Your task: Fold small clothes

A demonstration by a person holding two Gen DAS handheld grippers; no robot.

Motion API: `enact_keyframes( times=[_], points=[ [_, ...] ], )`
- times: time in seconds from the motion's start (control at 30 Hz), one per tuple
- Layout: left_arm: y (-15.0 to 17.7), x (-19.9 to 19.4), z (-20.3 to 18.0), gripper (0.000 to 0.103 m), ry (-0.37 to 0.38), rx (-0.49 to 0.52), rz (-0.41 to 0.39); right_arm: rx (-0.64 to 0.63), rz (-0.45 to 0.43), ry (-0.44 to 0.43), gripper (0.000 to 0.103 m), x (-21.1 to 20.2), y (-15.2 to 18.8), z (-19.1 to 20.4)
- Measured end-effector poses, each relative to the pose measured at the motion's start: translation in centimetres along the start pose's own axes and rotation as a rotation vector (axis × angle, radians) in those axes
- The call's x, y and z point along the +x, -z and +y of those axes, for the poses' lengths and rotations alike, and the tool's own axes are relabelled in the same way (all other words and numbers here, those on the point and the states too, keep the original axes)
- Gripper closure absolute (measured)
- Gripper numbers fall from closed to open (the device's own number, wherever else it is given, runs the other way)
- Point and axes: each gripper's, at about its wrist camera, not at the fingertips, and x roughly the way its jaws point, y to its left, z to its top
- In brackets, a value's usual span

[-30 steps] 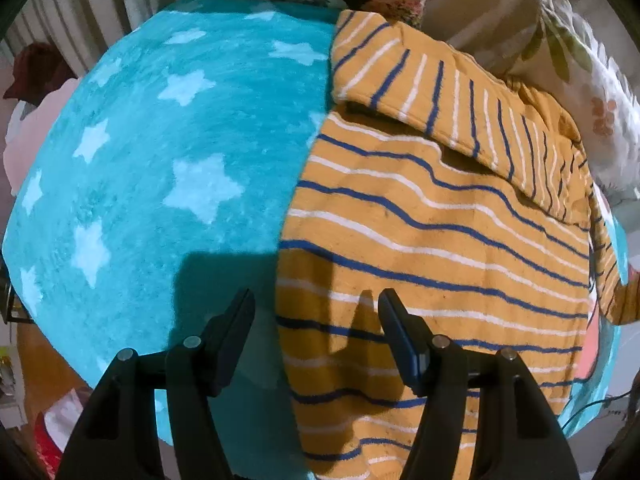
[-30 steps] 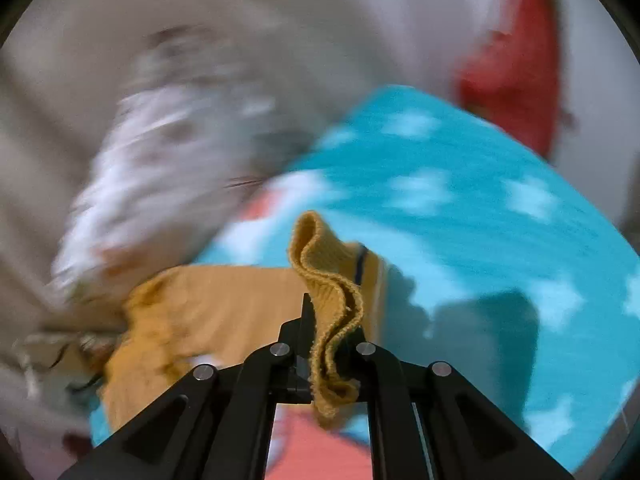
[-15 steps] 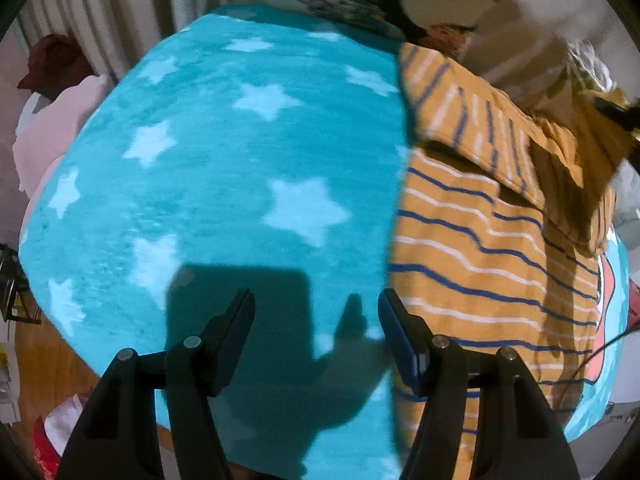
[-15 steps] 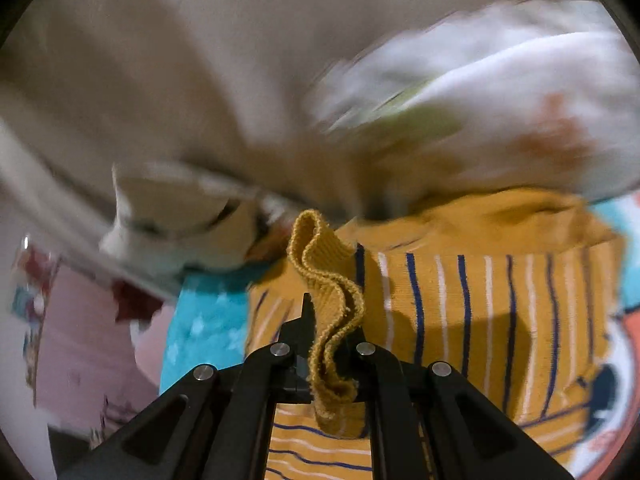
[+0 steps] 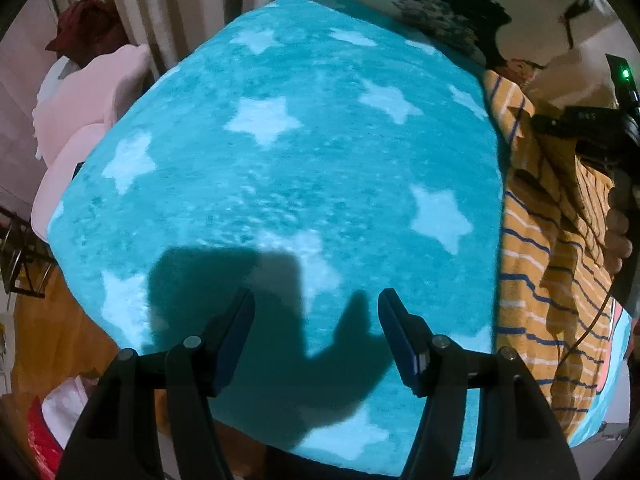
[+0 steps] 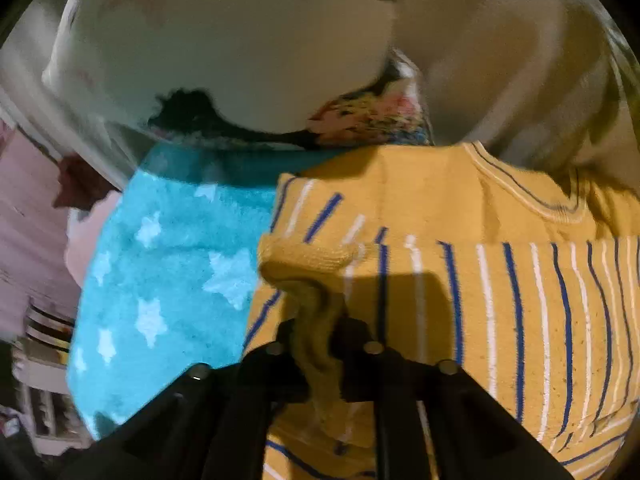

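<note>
Star blanket (image 5: 304,184): a teal fleece with pale stars is spread over the surface beneath, and most of the left wrist view is filled by it; what lies under it cannot be told.
Striped top (image 6: 500,300): a mustard knit with blue and white stripes is laid on the right part of the blanket, its plain yoke and ribbed neckline at the far side. In the left wrist view it (image 5: 548,280) is seen along the right edge.
Step in hand: a sleeve fold is judged to be under way, the cuff being carried across the body of the top.
Right hand-held gripper (image 6: 320,328): closed on the ribbed cuff (image 6: 308,256), which is bunched between the jaws and held above the striped front.
Left hand-held gripper (image 5: 316,312): jaws held wide apart, nothing between them, over bare blanket just left of the garment.
Next move: the cuff is probably to be lowered flat onto the chest and let go, with the sleeve kept unwrinkled; a pinning hold from the left may be needed.
</note>
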Motion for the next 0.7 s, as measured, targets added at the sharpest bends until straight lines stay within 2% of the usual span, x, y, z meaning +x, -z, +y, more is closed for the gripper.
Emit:
enact_keyframes(
  times=[0.03, 0.07, 0.1, 0.27, 0.37, 0.5, 0.63, 0.7],
  points=[
    [-0.1, 0.0, 0.3, 0.04, 0.004, -0.003, 0.002, -0.009, -0.002, 0.002, 0.075, 0.2, 0.0, 0.7],
    [-0.2, 0.0, 0.5, 0.04, 0.005, -0.003, 0.002, -0.017, -0.006, 0.008, 0.073, 0.4, -0.1, 1.3],
    [-0.3, 0.1, 0.6, 0.04, 0.005, -0.002, 0.001, -0.032, -0.011, 0.008, 0.073, 0.5, -0.1, 2.2],
    [-0.9, 0.0, 0.4, 0.04, 0.013, 0.029, -0.007, -0.094, 0.006, -0.094, 0.073, 0.8, 0.0, 6.5],
    [-1.6, -0.2, -0.6, 0.039, 0.041, 0.073, -0.04, -0.098, 0.006, -0.119, 0.073, -0.3, 0.6, 7.3],
    [-2.4, 0.3, -3.1, 0.036, 0.122, 0.191, -0.046, -0.05, 0.001, -0.082, 0.069, -3.6, 2.6, 4.1],
    [-2.2, 1.4, -6.0, 0.036, 0.211, 0.285, 0.046, 0.043, -0.016, -0.009, 0.066, -8.5, 5.5, -1.7],
    [-2.0, 1.6, -6.8, 0.036, 0.236, 0.296, 0.07, 0.098, -0.03, 0.049, 0.065, -11.8, 7.9, -5.5]
  ],
)
